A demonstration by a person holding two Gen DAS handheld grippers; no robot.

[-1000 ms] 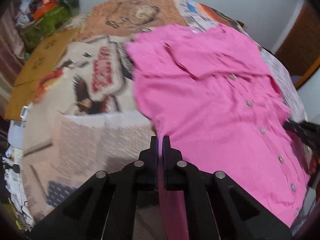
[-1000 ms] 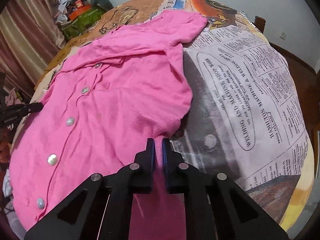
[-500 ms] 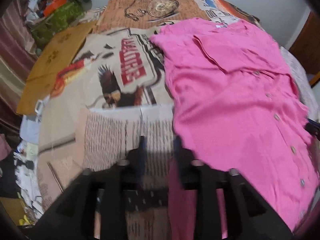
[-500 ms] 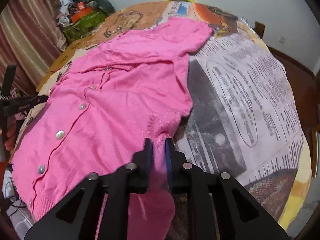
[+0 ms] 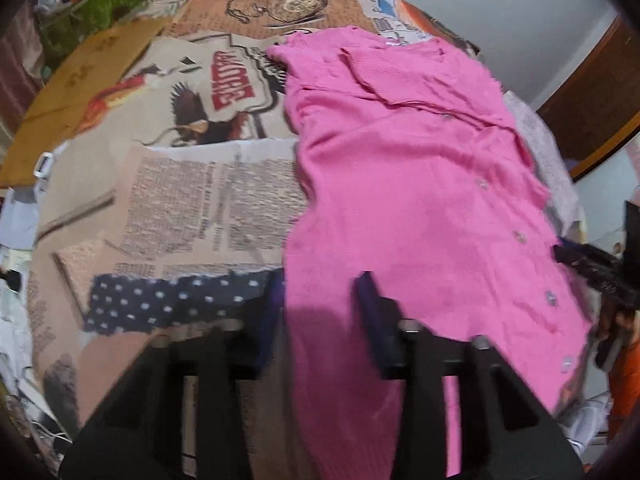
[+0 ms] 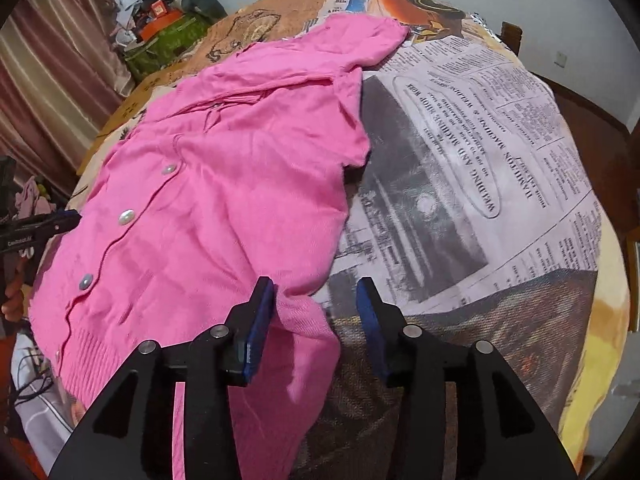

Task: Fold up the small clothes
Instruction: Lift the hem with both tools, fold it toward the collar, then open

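- A pink cardigan [image 6: 224, 200] lies spread, front side up, on a tabletop [image 6: 500, 184] covered with a cloth printed like old newspaper pages.
- A row of pale round buttons [image 6: 126, 217] runs down the closed front of the cardigan; the ribbed hem [image 6: 86, 354] hangs over the near edge of the tabletop.
- One sleeve [image 6: 360, 38] is stretched out toward the far side, its cuff resting on the printed cloth.
- The left gripper [image 5: 320, 292] points steeply down at the near edge of the cardigan [image 5: 408, 200]. Its jaws stand apart and are closing; pink fabric lies between them, but the pads do not press on it. This view is blurred.
- The right gripper [image 6: 316, 296] also points steeply down at the near edge. Its jaws stand apart and are opening; a drooping corner of the cardigan [image 6: 304, 320] lies between them, just beside the left-hand pad, not pinched.
- In the right wrist view the other gripper shows at the far left edge, just beside the cardigan's side.
- In the left wrist view the printed cloth [image 5: 192, 208] is bare beside the cardigan, with an eagle picture [image 5: 192, 108] farther back.
- A pile of clutter with a green bag [image 6: 160, 40] sits beyond the tabletop, next to a striped curtain [image 6: 52, 60].
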